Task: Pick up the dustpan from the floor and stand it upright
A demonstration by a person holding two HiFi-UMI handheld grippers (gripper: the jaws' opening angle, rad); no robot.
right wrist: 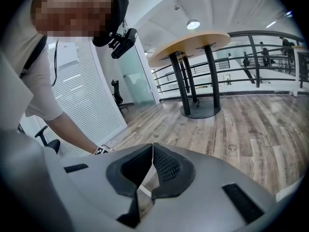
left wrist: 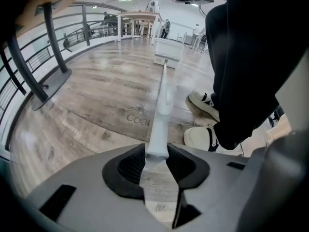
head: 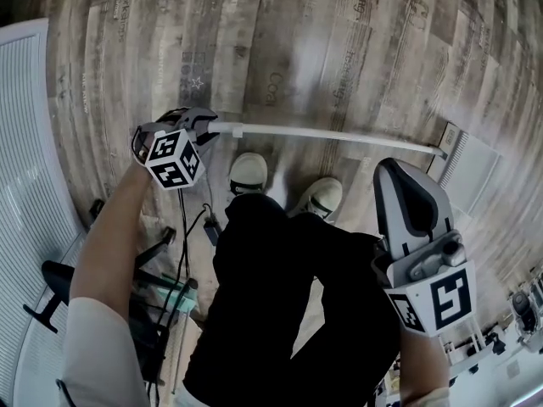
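Note:
The dustpan lies on the wood floor: its white ribbed pan [head: 469, 166] is at the right, and its long white handle [head: 322, 132] runs left from it. My left gripper [head: 202, 125] points steeply down at the handle's free end. In the left gripper view that end [left wrist: 157, 139] sits between the black pads [left wrist: 186, 166], which touch it on both sides, and the handle stretches away to the pan [left wrist: 168, 50]. My right gripper [head: 405, 172] hangs above the floor near the pan with nothing in it. In its own view the right gripper [right wrist: 153, 146] has its jaw tips together.
The person's two white shoes [head: 249, 172] [head: 322, 195] stand just behind the handle. A white slatted wall [head: 25, 185] and a black chair base [head: 59, 287] are at the left. A round table on a black pedestal [right wrist: 200, 111] and a railing [left wrist: 87, 30] stand farther off.

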